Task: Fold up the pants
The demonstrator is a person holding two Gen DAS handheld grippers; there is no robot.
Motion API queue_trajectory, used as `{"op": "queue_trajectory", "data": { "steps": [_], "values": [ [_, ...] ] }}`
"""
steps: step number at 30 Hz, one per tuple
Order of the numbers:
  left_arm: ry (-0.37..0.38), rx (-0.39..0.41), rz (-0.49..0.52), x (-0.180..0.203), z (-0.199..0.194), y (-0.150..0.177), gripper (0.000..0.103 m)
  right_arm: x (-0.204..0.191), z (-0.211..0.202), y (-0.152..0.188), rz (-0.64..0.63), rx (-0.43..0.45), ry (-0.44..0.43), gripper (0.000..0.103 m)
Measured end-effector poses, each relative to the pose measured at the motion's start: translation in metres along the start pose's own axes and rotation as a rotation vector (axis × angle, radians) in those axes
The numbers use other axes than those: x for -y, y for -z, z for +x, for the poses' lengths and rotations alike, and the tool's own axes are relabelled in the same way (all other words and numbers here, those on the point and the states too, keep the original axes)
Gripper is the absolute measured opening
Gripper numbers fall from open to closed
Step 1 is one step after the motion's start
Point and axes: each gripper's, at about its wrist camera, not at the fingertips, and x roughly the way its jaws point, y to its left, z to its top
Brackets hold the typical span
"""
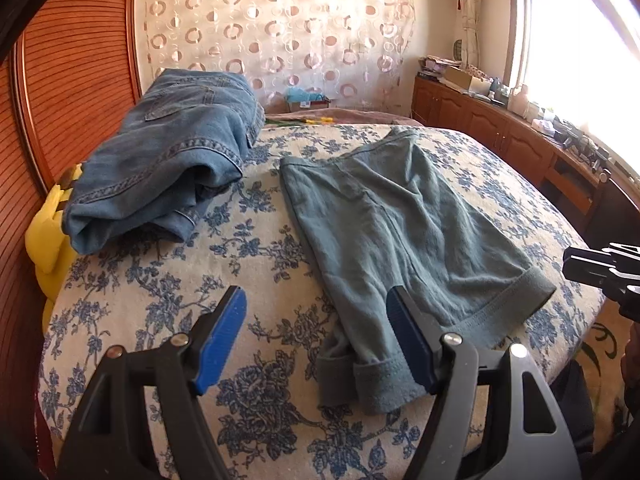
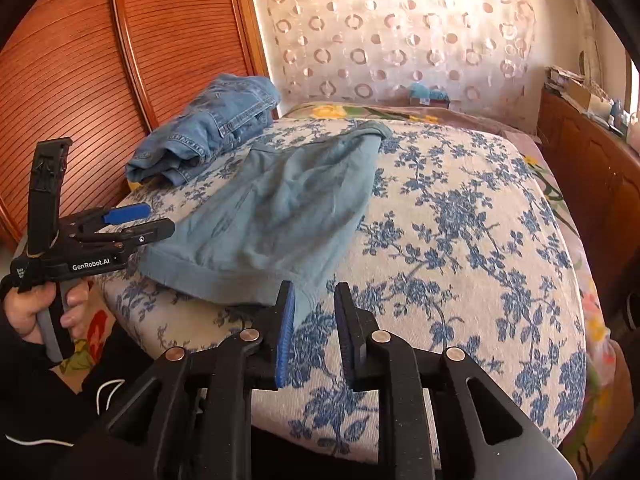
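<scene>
Grey-green pants (image 1: 392, 224) lie spread on the floral bed cover (image 1: 248, 264), cuffs toward me, waistband away; they also show in the right wrist view (image 2: 280, 208). My left gripper (image 1: 316, 308) is open, wide, above the near left cuff (image 1: 372, 384), holding nothing. It also shows in the right wrist view (image 2: 156, 220) at the bed's left edge. My right gripper (image 2: 314, 300) is open with a narrow gap, just before the near cuff corner (image 2: 308, 300), empty. Its tip shows at the right edge of the left wrist view (image 1: 576, 264).
Folded blue jeans (image 1: 168, 156) lie at the bed's far left beside the wooden headboard (image 1: 72, 80). A yellow cushion (image 1: 48, 236) sits at the left edge. Wooden cabinets (image 1: 500, 128) with clutter run along the right under the window.
</scene>
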Motion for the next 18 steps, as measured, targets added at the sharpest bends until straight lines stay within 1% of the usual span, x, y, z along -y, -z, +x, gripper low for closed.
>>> {"op": "queue_trajectory", "data": {
  "steps": [5, 8, 10, 14, 18],
  "values": [
    [0.004, -0.022, -0.014, -0.004, 0.005, -0.004, 0.072, -0.003, 0.008, -0.003, -0.003, 0.000, -0.006, 0.020],
    [0.012, -0.031, -0.005, -0.004, 0.005, -0.002, 0.072, -0.005, 0.012, -0.003, -0.007, -0.004, -0.008, 0.020],
    [0.042, -0.041, 0.005, -0.003, 0.006, 0.000, 0.072, -0.006, 0.014, -0.003, -0.005, -0.007, -0.007, 0.020],
    [0.065, -0.066, -0.004, -0.003, 0.007, 0.006, 0.072, -0.009, 0.017, -0.004, -0.003, -0.004, -0.009, 0.021],
    [0.090, -0.068, -0.013, -0.001, 0.004, 0.009, 0.072, -0.013, 0.021, -0.006, -0.005, -0.003, -0.012, 0.023]
  ]
}}
